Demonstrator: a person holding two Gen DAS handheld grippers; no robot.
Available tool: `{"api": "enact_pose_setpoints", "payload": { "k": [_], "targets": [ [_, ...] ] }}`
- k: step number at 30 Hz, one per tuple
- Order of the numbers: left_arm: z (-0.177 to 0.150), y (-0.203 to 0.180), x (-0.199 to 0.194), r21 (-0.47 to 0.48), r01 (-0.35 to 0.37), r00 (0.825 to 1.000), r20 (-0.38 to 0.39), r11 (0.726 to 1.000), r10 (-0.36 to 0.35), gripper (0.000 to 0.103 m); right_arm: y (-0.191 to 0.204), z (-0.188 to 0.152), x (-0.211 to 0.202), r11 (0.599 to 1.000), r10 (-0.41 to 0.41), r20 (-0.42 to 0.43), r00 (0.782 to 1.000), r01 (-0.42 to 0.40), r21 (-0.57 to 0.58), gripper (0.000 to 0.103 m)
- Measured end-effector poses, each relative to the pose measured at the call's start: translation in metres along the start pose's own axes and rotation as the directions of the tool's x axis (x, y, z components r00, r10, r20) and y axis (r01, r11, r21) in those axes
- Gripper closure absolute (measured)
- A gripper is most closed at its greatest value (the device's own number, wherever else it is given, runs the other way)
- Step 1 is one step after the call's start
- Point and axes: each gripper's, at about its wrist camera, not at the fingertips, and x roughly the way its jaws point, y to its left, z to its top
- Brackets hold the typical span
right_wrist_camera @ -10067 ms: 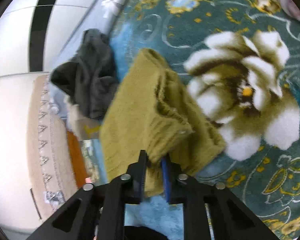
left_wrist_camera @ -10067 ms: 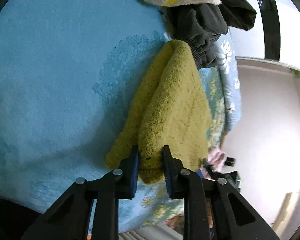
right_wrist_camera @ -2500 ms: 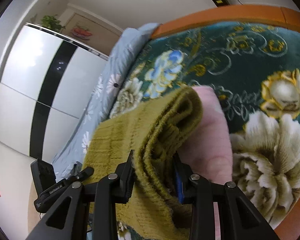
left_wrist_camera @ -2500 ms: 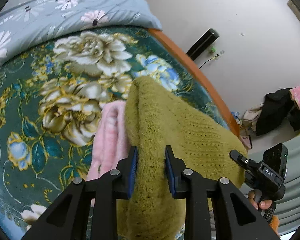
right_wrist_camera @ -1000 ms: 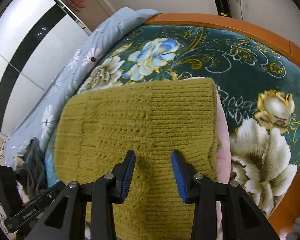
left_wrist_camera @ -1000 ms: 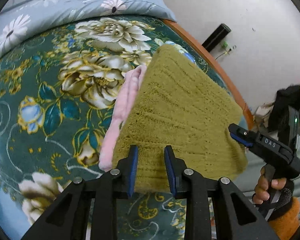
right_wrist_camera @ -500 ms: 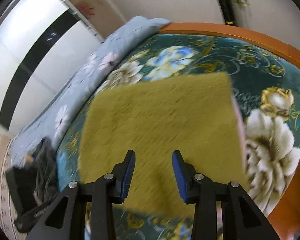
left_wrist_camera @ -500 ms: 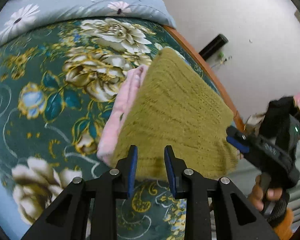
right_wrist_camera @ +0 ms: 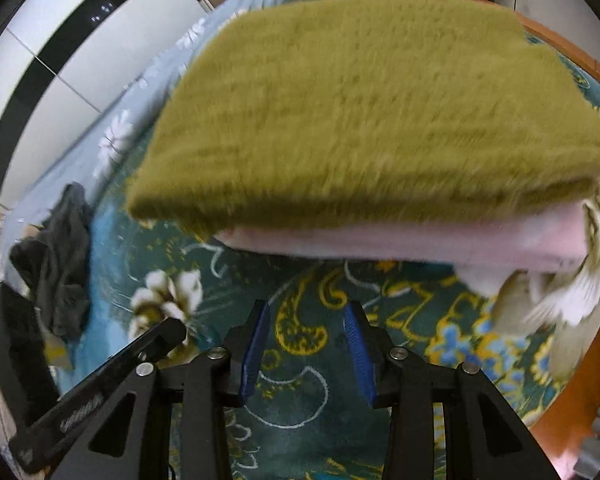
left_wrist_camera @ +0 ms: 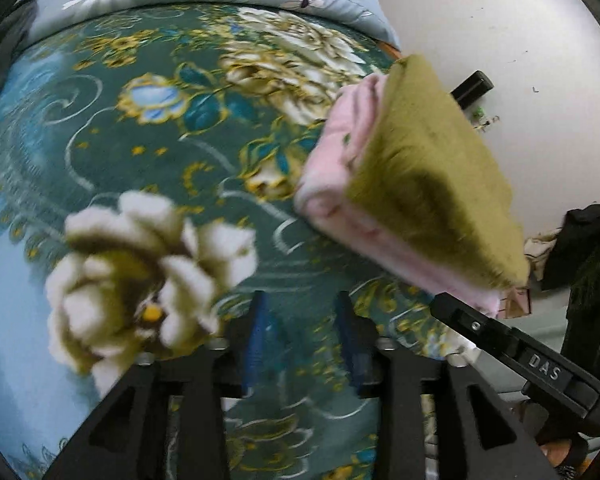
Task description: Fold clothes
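Right wrist view is showing the folded olive sweater (right_wrist_camera: 372,100) sitting on the pink garment (right_wrist_camera: 440,240) near the bed's edge, both the left gripper (left_wrist_camera: 300,336) and right gripper (right_wrist_camera: 306,344) hanging open and empty, while a crumpled dark garment (right_wrist_camera: 56,260) is waiting unfolded.

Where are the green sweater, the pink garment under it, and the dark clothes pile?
green sweater (right_wrist_camera: 372,100), right wrist view, middle of its top face
pink garment (right_wrist_camera: 420,240), right wrist view, its near folded edge
dark clothes pile (right_wrist_camera: 58,268), right wrist view, centre of the heap
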Motion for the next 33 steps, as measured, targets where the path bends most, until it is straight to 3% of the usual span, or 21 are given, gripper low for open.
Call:
{"api": "enact_pose_setpoints", "payload": {
  "k": [6,9,12,14,16,17,28,33],
  "targets": [
    [-0.007,0.006,0.008,0.016,-0.055,0.998,0.012,0.998,0.055,0.039,0.001,-0.007,0.011,0.999,-0.045,-0.014,0.999,0.046,0.006,0.042],
    [-0.006,0.007,0.009,0.028,-0.066,0.998,0.025,0.997,0.065,0.025,0.001,-0.006,0.013,0.997,-0.073,-0.008,0.997,0.073,0.010,0.040],
    [-0.004,0.007,0.009,0.043,-0.081,0.996,0.040,0.996,0.079,0.024,-0.001,-0.006,0.014,0.995,-0.100,-0.003,0.995,0.100,0.020,0.039],
    [-0.003,0.007,0.011,0.045,-0.085,0.996,0.040,0.995,0.083,0.023,-0.001,-0.007,0.014,0.993,-0.119,0.006,0.993,0.119,0.027,0.034],
    [-0.001,0.008,0.015,0.042,-0.071,0.997,0.021,0.997,0.071,0.016,-0.001,-0.009,0.012,0.990,-0.135,0.023,0.991,0.134,0.043,0.022],
    [-0.001,0.008,0.016,0.044,-0.066,0.998,0.013,0.997,0.066,0.013,-0.002,-0.010,0.011,0.988,-0.144,0.033,0.989,0.142,0.054,0.022],
    [0.006,0.014,0.012,0.036,-0.045,0.998,0.036,0.998,0.044,0.012,-0.009,-0.014,0.007,0.973,-0.205,0.058,0.977,0.196,0.125,0.000],
    [0.006,0.018,0.013,0.019,-0.050,0.998,0.042,0.999,0.049,0.011,-0.010,-0.013,0.008,0.967,-0.232,0.050,0.971,0.225,0.121,0.000]
  ]
}}
